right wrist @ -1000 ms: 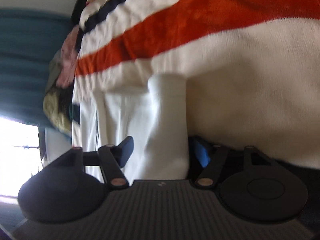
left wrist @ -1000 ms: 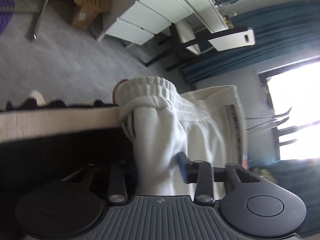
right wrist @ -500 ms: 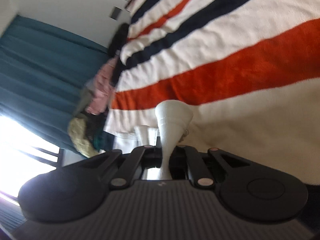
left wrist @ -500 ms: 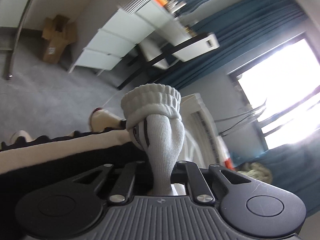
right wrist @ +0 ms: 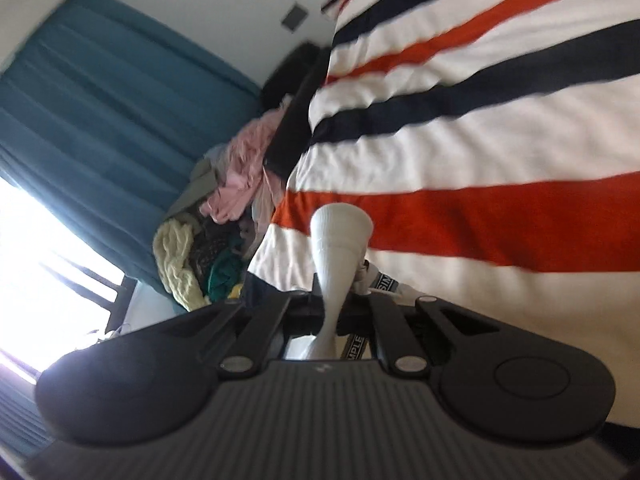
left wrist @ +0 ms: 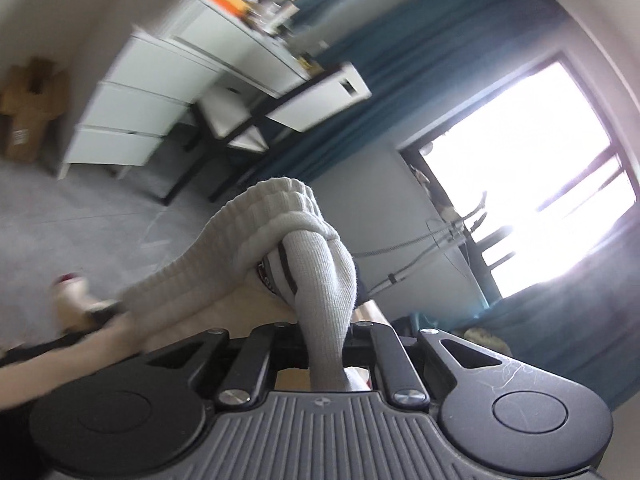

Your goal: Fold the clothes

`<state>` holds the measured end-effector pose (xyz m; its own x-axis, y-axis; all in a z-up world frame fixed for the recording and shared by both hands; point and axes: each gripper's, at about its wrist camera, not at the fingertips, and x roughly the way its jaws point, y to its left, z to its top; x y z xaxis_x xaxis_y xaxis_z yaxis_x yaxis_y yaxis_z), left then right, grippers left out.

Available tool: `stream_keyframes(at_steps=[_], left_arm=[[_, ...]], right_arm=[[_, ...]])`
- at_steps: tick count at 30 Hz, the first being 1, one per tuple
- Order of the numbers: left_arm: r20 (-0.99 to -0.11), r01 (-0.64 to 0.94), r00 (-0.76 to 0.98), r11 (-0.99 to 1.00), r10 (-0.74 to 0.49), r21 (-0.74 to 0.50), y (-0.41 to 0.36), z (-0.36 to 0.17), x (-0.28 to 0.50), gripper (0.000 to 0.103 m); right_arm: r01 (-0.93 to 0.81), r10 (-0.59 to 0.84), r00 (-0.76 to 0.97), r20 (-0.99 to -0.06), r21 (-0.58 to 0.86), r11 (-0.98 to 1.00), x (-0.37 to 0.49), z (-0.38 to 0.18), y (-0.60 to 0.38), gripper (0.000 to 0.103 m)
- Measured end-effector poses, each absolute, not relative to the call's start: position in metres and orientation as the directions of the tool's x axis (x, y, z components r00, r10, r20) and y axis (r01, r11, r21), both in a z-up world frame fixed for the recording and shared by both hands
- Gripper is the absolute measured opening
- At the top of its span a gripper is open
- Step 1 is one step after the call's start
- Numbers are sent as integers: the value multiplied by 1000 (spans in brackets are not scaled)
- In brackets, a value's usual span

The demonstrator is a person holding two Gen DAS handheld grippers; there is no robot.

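Two views, one white sock (left wrist: 320, 280). Left gripper (left wrist: 324, 344) clenched on its ribbed cuff end, dresser (left wrist: 132, 120) at 10 o'clock. Right gripper (right wrist: 334, 312) clenched on toe end, pointing 12 o'clock over striped blanket (right wrist: 500, 120).

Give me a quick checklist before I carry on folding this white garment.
1. Left gripper shut on the white ribbed knit garment: ok.
2. Right gripper shut on the same white fabric: ok.
3. Fabric spread flat between grippers: cannot tell.
4. Striped red, navy and white blanket bare for laying down: ok.
5. Heap of mixed clothes apart from the garment: ok.
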<state>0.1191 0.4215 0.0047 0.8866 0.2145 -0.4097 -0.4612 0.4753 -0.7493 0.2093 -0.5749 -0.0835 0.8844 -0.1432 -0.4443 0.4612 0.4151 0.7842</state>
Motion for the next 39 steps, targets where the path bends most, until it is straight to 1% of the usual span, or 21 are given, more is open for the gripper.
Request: stream_keyframes(at_steps=[4,8,12,13,14,15,17,19,21,22,23,24,25,26,28,29,31,33,36,39], left_arm=[[-473,-514,854,489,215,-705,428,-7,229,10],[-586,-597,781,534,217,-599,430,-34,324,11],[-657,-629,734,538,173,-561,433,-59,371,13],[-663,-627,731,544,163,-558,435,-61,374,14],[-665,-622,731,550,153,-558,436,-63,376,16],[-655,-610,742,551,143,-570,437,-65,374,20],[-635,-582,763,558,123,-592,439,-68,368,21],[-638,-569,762,582,109,-581,438,-69,353,24],[-645,-560,757,610,102,-560,436,-66,337,33],[-636,-545,766,618,93,-566,434,-63,325,37],[-623,-527,778,625,82,-576,431,-59,315,46],[-608,-507,791,629,68,-589,426,-56,300,53],[-591,-486,805,632,55,-603,422,-54,283,56],[-574,-465,818,635,41,-617,417,-51,267,60],[-542,-450,839,612,42,-650,406,-53,227,68],[-532,-451,846,590,42,-670,399,-56,206,76],[-516,-439,856,547,14,-713,389,-66,170,77],[-523,-426,850,503,-60,-752,382,-78,147,77],[-587,-474,792,438,-168,-764,374,-92,130,75],[-568,-480,809,388,-151,-787,370,-102,114,75]], right_arm=[[528,-185,839,-511,687,499,315,-88,-555,6],[603,-239,776,-584,576,551,402,-124,-533,6],[649,-266,728,-632,512,562,444,-160,-524,6],[654,-274,723,-634,501,567,447,-164,-522,6],[653,-281,723,-632,491,577,449,-166,-520,6],[649,-289,726,-624,482,589,448,-167,-517,7],[637,-307,736,-604,463,616,443,-165,-511,8],[628,-320,742,-589,445,639,437,-164,-507,9],[612,-294,754,-588,466,639,432,-164,-510,10],[591,-258,767,-587,491,640,429,-164,-513,14],[556,-196,784,-589,527,642,427,-164,-516,21],[513,-113,798,-592,569,642,424,-165,-518,37],[467,-30,810,-586,613,638,418,-165,-519,49],[427,21,823,-568,642,637,408,-163,-517,53],[359,75,847,-527,670,650,382,-153,-509,61],[335,91,853,-513,674,659,368,-148,-506,62],[306,122,860,-495,693,653,339,-140,-503,62],[299,147,864,-482,725,620,309,-136,-505,63],[304,192,856,-481,767,565,271,-133,-509,62],[285,245,845,-475,788,545,240,-136,-508,62]])
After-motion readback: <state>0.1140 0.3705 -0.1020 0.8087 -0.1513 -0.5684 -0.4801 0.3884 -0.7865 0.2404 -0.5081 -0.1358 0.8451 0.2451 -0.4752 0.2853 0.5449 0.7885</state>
